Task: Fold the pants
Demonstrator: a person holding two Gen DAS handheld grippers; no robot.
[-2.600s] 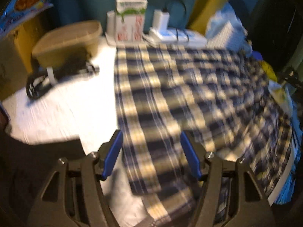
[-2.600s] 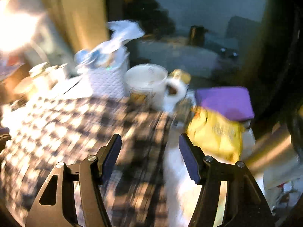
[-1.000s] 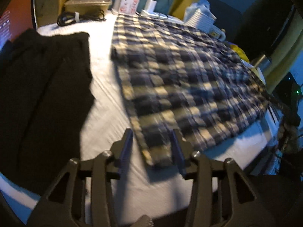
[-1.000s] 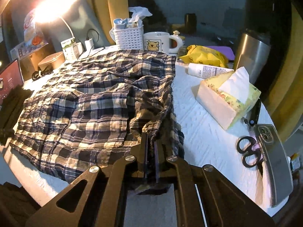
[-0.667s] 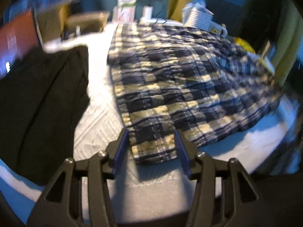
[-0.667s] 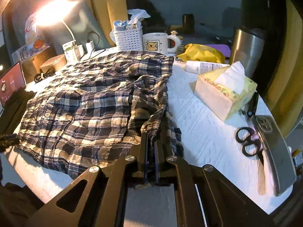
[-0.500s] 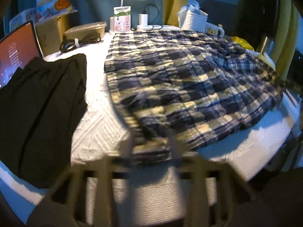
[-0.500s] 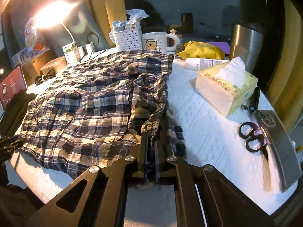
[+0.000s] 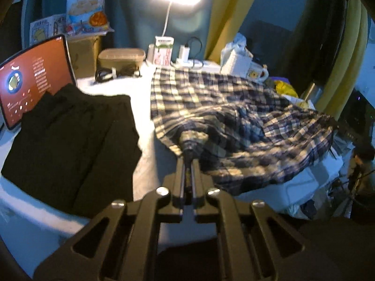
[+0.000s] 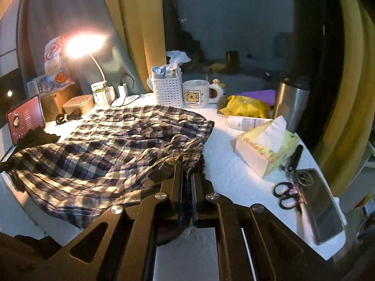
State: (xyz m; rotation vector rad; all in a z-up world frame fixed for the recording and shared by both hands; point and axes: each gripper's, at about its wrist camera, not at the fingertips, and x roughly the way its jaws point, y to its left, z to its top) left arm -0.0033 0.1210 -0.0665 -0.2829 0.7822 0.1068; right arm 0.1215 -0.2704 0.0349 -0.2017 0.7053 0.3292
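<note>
Soft, light, limp plaid pants spread across the white desk, near edge lifted at both corners: left tool just clamped shut on the near-left corner, right tool shut on the near-right corner; expect sagging between grips.

Rumpled blue-and-cream plaid pants across the white table; near corners lifted, far edge flat
</note>
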